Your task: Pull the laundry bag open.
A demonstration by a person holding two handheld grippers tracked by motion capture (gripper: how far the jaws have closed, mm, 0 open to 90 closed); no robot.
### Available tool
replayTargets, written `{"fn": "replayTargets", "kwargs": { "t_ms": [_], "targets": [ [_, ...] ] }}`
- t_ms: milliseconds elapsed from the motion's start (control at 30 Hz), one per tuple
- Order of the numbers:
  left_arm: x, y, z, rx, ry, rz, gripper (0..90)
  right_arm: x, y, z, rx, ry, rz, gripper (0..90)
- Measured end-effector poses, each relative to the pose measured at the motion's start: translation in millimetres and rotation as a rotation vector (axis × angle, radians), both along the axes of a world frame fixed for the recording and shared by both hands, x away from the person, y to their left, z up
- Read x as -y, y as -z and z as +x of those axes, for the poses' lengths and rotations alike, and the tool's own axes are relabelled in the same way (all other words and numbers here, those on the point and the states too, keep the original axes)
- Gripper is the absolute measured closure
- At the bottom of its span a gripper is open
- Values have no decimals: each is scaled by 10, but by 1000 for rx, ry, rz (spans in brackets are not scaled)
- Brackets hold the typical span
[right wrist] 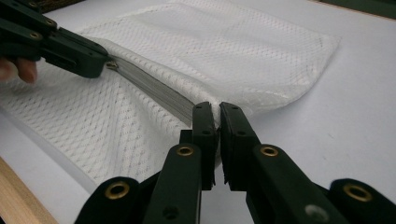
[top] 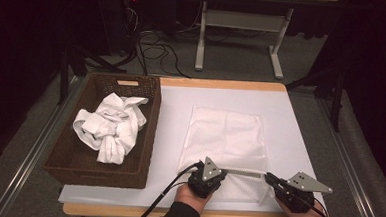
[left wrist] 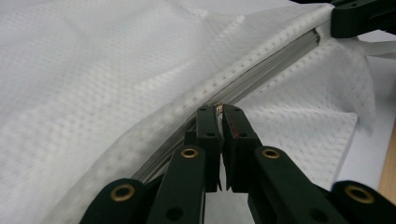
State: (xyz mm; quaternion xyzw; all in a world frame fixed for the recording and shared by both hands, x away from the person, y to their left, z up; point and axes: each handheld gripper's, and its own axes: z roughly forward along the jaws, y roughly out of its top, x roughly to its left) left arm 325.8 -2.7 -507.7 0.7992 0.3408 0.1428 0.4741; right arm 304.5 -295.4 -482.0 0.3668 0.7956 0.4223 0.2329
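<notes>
Mesh laundry bag (top: 227,135) is lying flat on the white table cover (top: 290,118), right of the wicker basket (top: 152,136) holding crumpled white cloths (top: 111,126). Left gripper (top: 223,172) is pinching the zipper pull (left wrist: 219,108), jaws closed on it. Right gripper (top: 267,178) is clamping the bag's near corner at the zipper (right wrist: 154,88) end, jaws nearly together. Both are lifting and tensioning the zipper edge. The bag looks light, limp and likely to bunch. Best holds: pull tab and seam end, not open mesh. How far the zipper is open appears unclear.
</notes>
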Motion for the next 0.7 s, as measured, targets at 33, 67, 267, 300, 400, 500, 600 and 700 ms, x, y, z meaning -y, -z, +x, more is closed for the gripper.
{"fn": "replayTargets", "kwargs": {
  "t_ms": [33, 67, 267, 300, 400, 500, 600, 700],
  "targets": [
    [-32, -9, -5, 1, -11, 0, 861, -3, 1, -2, -4, 2, 2, 867],
    [-69, -19, -7, -1, -14, 5, 861, -4, 1, -2, -3, 2, 1, 867],
    [-152, -52, -52, 2, -6, 17, 860, -45, 5, -17, -1, -17, -9, 867],
    [-160, -55, -60, 7, -21, 24, 861, -50, 5, -20, -5, -17, -7, 867],
    [-195, -59, -65, -1, -13, 11, 860, -48, 8, -23, -14, -16, 3, 867],
    [-193, -43, -69, -1, -19, 4, 861, -56, 10, -19, -3, -23, -10, 867],
    [-192, -21, -65, -8, -21, -2, 861, -52, 13, -18, -10, -19, -10, 867],
    [-208, -12, -60, -14, -21, -5, 861, -55, 14, -16, -5, -29, -12, 868]
  ]
}}
